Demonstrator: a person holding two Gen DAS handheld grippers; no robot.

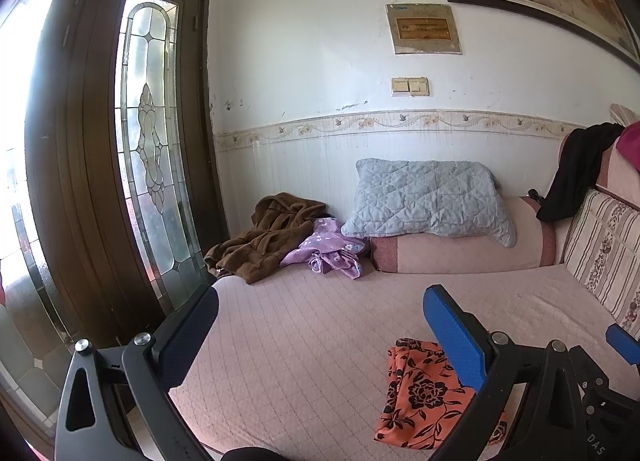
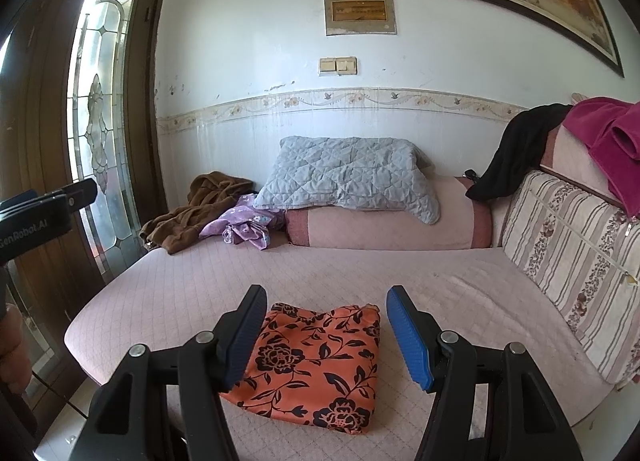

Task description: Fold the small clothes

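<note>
Orange floral-print cloth [image 2: 316, 365], folded into a rough rectangle, lies flat on the pink quilted sofa seat [image 2: 460, 285] near its front edge. Right gripper [image 2: 326, 335] hangs just above it w/ tongs apart, nothing clamped. Left gripper [image 1: 320, 337] hangs to the cloth's left, tongs wide apart, empty (cloth pokes out behind its blue pad). Brown robe [image 2: 188, 213] & purple garment [image 2: 244, 227] heaped at the back, well apart.
</note>
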